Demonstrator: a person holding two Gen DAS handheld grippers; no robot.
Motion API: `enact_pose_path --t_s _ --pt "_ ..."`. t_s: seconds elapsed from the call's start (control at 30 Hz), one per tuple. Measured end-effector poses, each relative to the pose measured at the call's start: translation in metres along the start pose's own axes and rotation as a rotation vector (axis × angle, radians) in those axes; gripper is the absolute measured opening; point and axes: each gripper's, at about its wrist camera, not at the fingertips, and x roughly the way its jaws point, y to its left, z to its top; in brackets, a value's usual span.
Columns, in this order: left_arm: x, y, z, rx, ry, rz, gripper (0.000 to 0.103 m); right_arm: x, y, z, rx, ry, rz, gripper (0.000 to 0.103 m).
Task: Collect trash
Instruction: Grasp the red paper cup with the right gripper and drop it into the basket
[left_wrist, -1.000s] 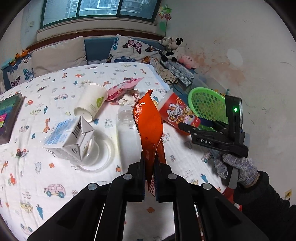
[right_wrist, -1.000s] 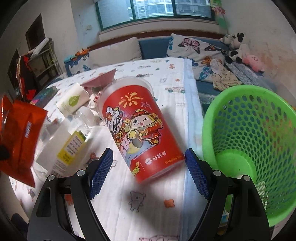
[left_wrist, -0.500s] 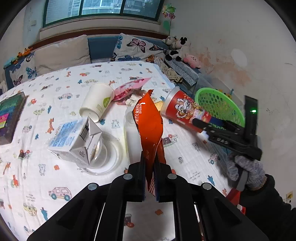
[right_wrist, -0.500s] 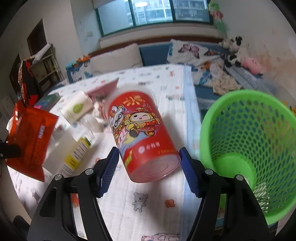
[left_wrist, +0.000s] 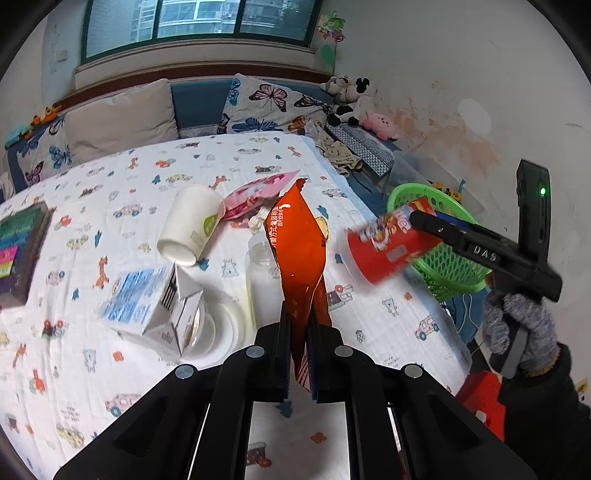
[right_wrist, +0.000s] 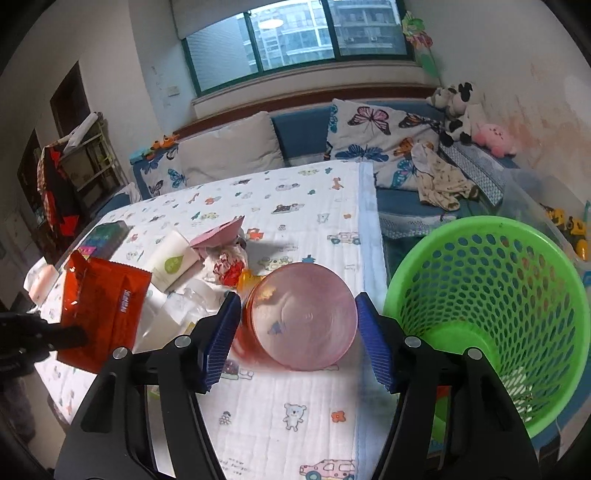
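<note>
Both tools grip trash: the right tool (right_wrist: 297, 332), jaws closing, has lifted the red cup (right_wrist: 301, 321) beside the green basket (right_wrist: 491, 310); the left tool (left_wrist: 299, 343) stays clamped on the orange wrapper (left_wrist: 297, 254).

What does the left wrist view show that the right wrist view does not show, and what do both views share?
Only the left wrist view shows the milk carton and the gloved hand holding the right gripper. Only the right wrist view shows the red cup's base between closing blue fingers, and inside the green basket. Both show the orange bag clamped in the left gripper, the white cup, and the printed sheet.
</note>
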Motion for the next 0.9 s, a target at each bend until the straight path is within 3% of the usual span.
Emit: enact_pose_path --t_s 0.23,0.47,0.67,0.9 --pt "0.006 -0.008 0.017 0.025 -0.005 -0.011 0.007 -0.011 -0.005 0.008 0.001 0.018 -0.013 0.062" --pt "0.015 -0.024 0.031 0.044 -0.001 -0.044 0.007 -0.030 -0.028 0.017 0.059 -0.040 -0.042 0.062" --pt "0.024 -0.048 0.052 0.104 -0.005 -0.064 0.007 -0.045 -0.067 0.029 0.100 -0.085 -0.146 0.062" --pt "0.043 -0.079 0.076 0.167 0.006 -0.086 0.007 -0.036 -0.131 0.021 0.182 -0.064 -0.297 0.062"
